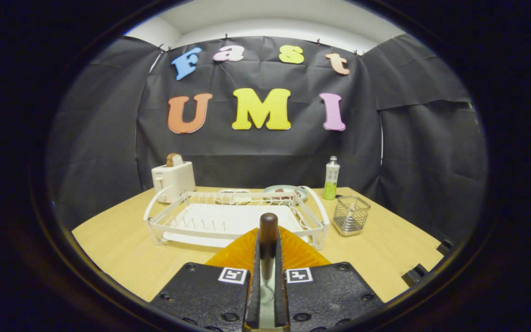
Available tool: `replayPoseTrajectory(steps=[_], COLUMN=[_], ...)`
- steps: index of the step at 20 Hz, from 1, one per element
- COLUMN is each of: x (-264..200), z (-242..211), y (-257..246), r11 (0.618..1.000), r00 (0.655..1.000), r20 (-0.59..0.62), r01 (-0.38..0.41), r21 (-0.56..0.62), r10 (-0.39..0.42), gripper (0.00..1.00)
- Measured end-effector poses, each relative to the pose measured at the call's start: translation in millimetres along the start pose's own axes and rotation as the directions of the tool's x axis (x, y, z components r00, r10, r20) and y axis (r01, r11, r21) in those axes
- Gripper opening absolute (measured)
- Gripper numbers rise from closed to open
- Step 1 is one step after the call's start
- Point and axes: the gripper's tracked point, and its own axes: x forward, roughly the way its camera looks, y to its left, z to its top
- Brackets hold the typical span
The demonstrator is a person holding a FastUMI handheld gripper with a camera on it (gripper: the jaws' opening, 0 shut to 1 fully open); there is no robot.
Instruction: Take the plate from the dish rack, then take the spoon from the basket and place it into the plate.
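I have the tongs [268, 258] pinching the spoon [268, 240], its dark handle sticking up between the fingers. Just beneath them lies the orange plate [242, 253] on the surface [122, 249], in front of the white dish rack [235, 219]; the wire basket [351, 215] stands beside the rack.
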Motion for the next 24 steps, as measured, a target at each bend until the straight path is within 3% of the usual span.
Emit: replayPoseTrajectory(steps=[4,5,7,15,24], x=[1,0,-5,-35,-81], z=[4,8,16,25,44], y=[-6,-14,-22,-40,-58], r11=[1.0,1.0,0.998,0.998,0.998], r00=[1.0,0.999,0.998,0.995,0.995], r20=[0.009,0.019,0.043,0.073,0.082], r01=[0.012,0.03,0.046,0.067,0.062], r21=[0.006,0.009,0.031,0.008,0.033], r10=[-0.012,-0.03,-0.047,-0.068,-0.065], gripper=[0.21,0.27,0.53,0.99,1.0])
